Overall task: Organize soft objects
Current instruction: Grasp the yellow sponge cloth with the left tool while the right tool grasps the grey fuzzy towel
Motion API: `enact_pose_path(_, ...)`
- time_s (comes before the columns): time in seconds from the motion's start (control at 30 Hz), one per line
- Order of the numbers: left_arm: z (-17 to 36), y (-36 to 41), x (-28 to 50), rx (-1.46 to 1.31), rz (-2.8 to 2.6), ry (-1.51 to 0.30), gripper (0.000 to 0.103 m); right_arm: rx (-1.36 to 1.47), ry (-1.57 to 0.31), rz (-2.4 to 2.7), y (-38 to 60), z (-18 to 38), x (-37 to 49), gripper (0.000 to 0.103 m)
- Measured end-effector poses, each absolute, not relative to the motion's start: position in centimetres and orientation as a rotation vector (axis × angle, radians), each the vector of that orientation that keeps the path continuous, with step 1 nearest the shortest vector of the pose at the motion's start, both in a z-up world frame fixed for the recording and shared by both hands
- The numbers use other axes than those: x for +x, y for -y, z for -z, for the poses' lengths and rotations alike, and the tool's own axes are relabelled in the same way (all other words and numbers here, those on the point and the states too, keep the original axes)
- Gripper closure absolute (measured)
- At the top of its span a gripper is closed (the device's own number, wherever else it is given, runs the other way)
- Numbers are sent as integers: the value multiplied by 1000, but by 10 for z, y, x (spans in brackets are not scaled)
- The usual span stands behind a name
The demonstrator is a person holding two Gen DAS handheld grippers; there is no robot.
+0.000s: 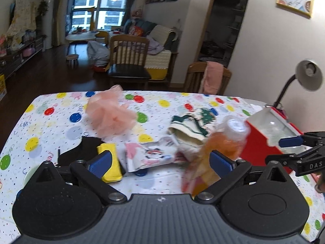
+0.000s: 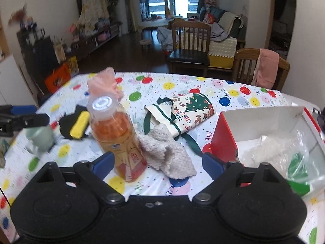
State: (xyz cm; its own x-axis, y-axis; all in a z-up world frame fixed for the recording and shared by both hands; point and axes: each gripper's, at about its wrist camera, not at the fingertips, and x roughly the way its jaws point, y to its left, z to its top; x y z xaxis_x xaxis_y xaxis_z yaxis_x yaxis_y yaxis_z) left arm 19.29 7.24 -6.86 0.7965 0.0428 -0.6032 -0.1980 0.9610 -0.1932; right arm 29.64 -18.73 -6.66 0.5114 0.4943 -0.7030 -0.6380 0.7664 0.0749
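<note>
Both grippers, left (image 1: 160, 161) and right (image 2: 158, 161), gape apart over the bottle (image 2: 113, 134).

Orange bottle (image 1: 225, 140) blurred (label unreadable); red box (image 2: 223, 134) cut off.

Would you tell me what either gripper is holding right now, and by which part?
Nothing is held: the left gripper and right gripper are both open above the table.

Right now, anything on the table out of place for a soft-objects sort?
Yes: a rigid orange drink bottle stands upright among the soft items, touching the beige towel. Nothing looks spilled.
</note>
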Motion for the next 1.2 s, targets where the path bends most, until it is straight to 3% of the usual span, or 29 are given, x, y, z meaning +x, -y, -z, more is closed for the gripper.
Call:
enact_pose_path(0.33, 109, -102, 226, -293, -242, -705, 1, -379, -797, -705, 164, 99, 323, 26)
enact_pose_path(0.7, 136, -118, 260, -294, -326, -773, 2, -439, -839, -733, 149, 128, 348, 31)
enact_pose_path(0.87, 146, -125, 271, -291, -336, -811, 15, -433, -840, -742, 144, 134, 355, 34)
enact_pose_path(1.03, 157, -137, 276, -332, -339, -841, 39, -442, -842, -742, 140, 140, 361, 41)
enact_pose_path(1.2, 169, -143, 281, -350, -341, -876, 46, -454, -839, -751, 137, 145, 363, 43)
